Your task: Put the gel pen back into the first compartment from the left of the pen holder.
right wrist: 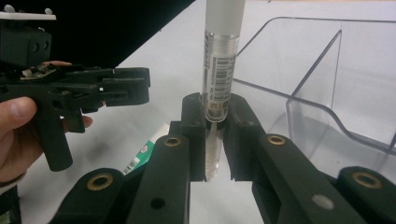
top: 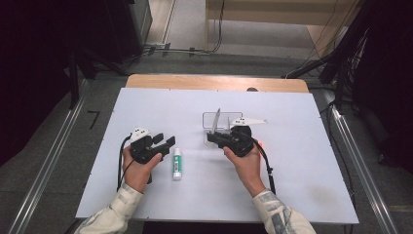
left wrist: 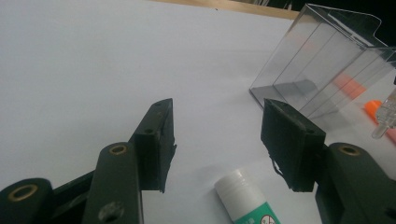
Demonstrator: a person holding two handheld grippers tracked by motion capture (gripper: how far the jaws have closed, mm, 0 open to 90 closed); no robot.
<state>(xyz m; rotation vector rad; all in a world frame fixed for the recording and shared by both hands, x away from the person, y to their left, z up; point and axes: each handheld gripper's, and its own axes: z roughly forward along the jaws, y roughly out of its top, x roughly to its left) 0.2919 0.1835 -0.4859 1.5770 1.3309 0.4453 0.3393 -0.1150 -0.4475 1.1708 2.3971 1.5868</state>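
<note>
Nearest us on the counter (top: pixel 292 195), toward its near edge left of centre, lies the glue stick (top: pixel 177 163), its white cap pointing at the far edge. Our left tool (top: pixel 165 141) hovers over it with jaws spread, touching nothing. Our right tool (right wrist: pixel 215 135) pinches a clear pen (right wrist: pixel 220 70) upright beside the clear organizer (top: pixel 214 122) mid-counter. To grasp well, we should lower the left tool squarely over the stick's middle, then close evenly so it cannot roll.
</note>
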